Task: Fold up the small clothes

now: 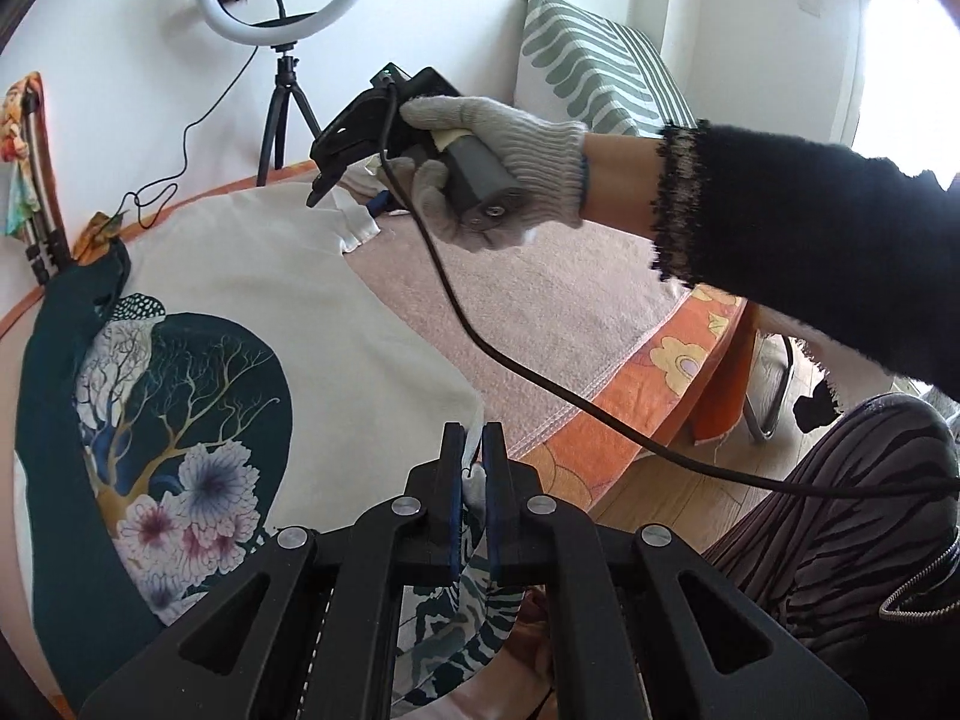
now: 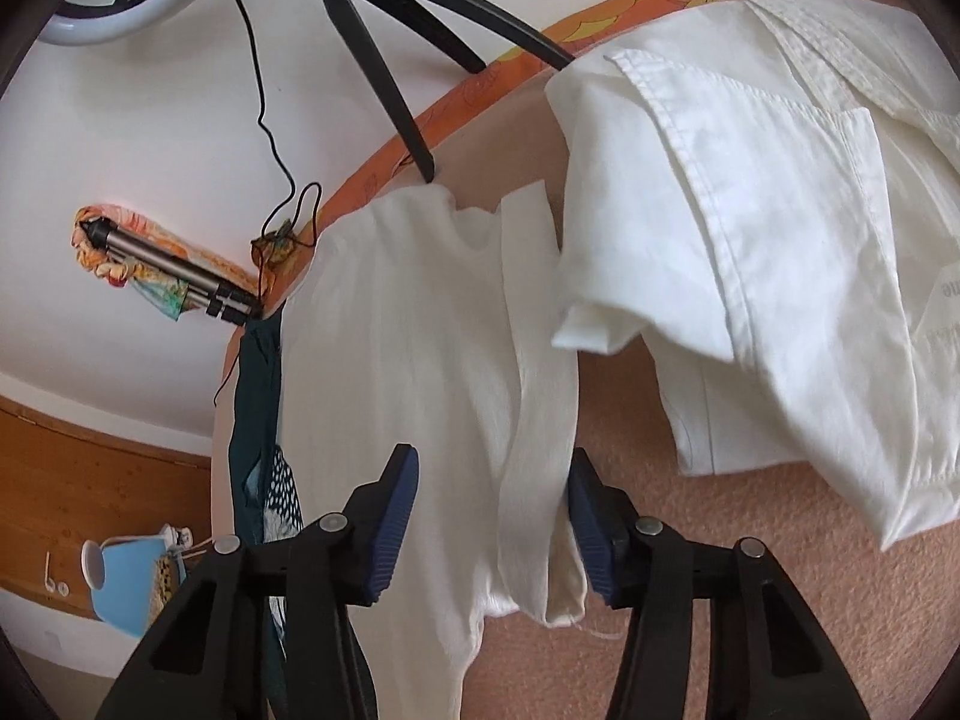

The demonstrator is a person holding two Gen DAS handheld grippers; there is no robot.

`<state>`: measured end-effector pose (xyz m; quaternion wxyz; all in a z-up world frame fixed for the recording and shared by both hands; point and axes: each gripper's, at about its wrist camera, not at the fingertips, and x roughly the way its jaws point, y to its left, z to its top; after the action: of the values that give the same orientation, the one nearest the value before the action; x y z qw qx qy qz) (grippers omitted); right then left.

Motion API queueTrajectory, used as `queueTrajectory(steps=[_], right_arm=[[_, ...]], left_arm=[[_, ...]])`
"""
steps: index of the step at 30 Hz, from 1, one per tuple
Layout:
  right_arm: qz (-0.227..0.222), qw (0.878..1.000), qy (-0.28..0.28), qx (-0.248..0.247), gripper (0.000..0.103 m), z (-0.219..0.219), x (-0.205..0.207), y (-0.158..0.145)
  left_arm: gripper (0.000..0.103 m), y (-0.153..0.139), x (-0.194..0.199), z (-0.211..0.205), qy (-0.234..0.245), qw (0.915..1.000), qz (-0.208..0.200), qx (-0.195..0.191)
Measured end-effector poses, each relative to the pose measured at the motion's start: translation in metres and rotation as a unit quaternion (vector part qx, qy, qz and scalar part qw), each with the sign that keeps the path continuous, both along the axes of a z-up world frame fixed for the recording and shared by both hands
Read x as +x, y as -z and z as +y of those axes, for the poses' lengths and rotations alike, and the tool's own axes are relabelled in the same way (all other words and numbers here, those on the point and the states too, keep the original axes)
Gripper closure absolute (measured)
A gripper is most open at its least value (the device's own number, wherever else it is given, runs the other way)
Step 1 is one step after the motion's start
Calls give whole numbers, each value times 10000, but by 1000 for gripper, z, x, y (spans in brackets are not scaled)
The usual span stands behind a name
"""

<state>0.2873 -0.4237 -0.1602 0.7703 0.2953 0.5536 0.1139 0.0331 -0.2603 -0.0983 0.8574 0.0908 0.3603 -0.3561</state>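
Two corners of the same printed T-shirt (image 1: pixel 252 276) matter here, and you have only one of them. Nearest you, your left gripper (image 1: pixel 474 450) is clamped tight on a small fold of the shirt's near edge, white cloth bunched between its pads, just at the front lip of the table (image 1: pixel 636 384). From there the shirt lies flat and runs away from you across the pink cover, its long axis pointing toward the far wall, print facing up on the left side.

At the far end, your right gripper (image 2: pixel 492 516) points down over the shirt's sleeve (image 2: pixel 540 420). Its jaws stand partly apart with the sleeve strip lying between them; the right pad looks close against the cloth, the left pad clearly off it, so I judge nothing is pinched yet. The sleeve runs straight along the gripper's line, not across it.

Just beyond to the right lies a separate white shirt (image 2: pixel 810 210), its cuff overlapping the sleeve's far part; closing too deep could catch it. Beyond both stands the ring light's tripod (image 2: pixel 384 60).
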Motion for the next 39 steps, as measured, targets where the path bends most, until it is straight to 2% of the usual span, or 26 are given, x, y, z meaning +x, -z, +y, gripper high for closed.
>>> queueTrajectory(steps=[5,6,7,8,9,16,24,27,36,37,39], right_arm=[[-262,9988,318,-284,67,11,26,2],[-290,9983,322,-383,77,15,31,2],[-210,9988,215,-393,82,19,36,3],[-218,9982,208,-510,95,23,40,3],[-162,9982,134,-567,101,28,44,2],[-424,9900,-355,-1297,103,69,59,-37],[-756,9692,-1097,-2069,103,152,70,-80],[-803,9584,-1417,-2344,103,191,73,-84],[-893,9102,-2493,-3184,103,317,69,-66],[-679,9202,-2520,-2917,103,328,70,-63],[-671,9137,-2642,-3013,103,347,69,-60]], left_arm=[[99,2,0,7,-19,10000,27,-32],[99,3,1,9,-46,9999,70,-60],[99,4,3,10,-70,9999,110,-94],[99,5,4,12,-92,9998,152,-130],[99,5,4,13,-107,9997,173,-152],[99,4,4,29,-230,9986,296,-384],[99,4,4,70,-656,9949,435,-630],[99,6,6,83,-798,9934,481,-670],[99,21,5,118,-1112,9884,695,-763],[99,21,4,120,-1133,9880,706,-777],[99,22,4,126,-1184,9868,728,-827]])
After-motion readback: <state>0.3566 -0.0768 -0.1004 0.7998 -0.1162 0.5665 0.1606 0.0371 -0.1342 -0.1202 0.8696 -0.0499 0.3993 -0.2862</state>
